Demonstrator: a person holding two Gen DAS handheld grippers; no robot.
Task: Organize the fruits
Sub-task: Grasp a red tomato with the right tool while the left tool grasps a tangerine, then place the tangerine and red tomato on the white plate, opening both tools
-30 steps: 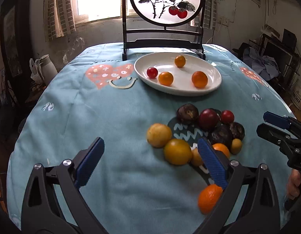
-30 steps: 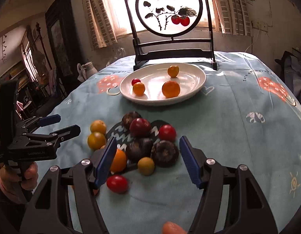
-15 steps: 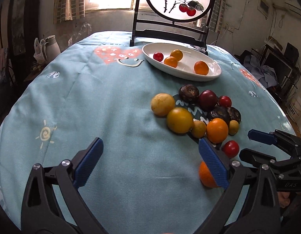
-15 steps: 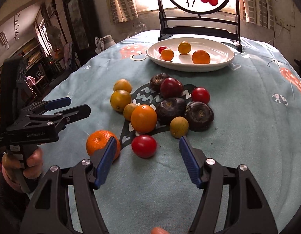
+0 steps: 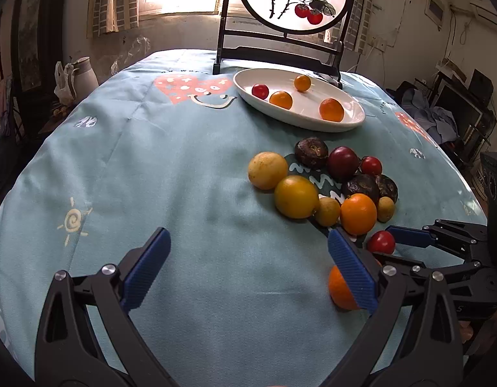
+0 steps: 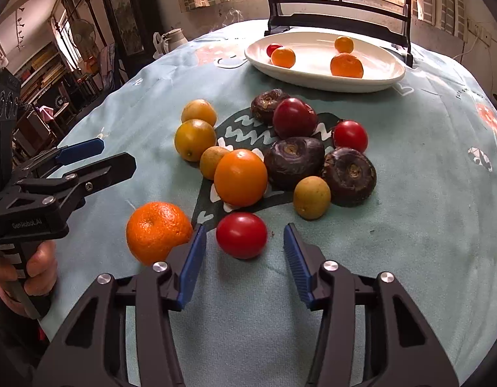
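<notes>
The small round red tomato (image 6: 241,234) lies on the light-blue cloth-covered table (image 6: 425,225), at the near edge of the fruit cluster, between the blue pads of the right gripper (image 6: 245,258). The jaws have just been closing; gaps remain on both sides, nothing gripped. A dimpled orange mandarin (image 6: 156,230) sits just left of the tomato. The left gripper (image 5: 248,258) hovers wide open, empty. The white oval plate (image 6: 377,77) stands far, holding four fruits.

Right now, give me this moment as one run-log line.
right gripper: jaws closing around red tomato, pads not touching | left gripper: open, empty | white plate: four fruits | rest on tablecloth
</notes>
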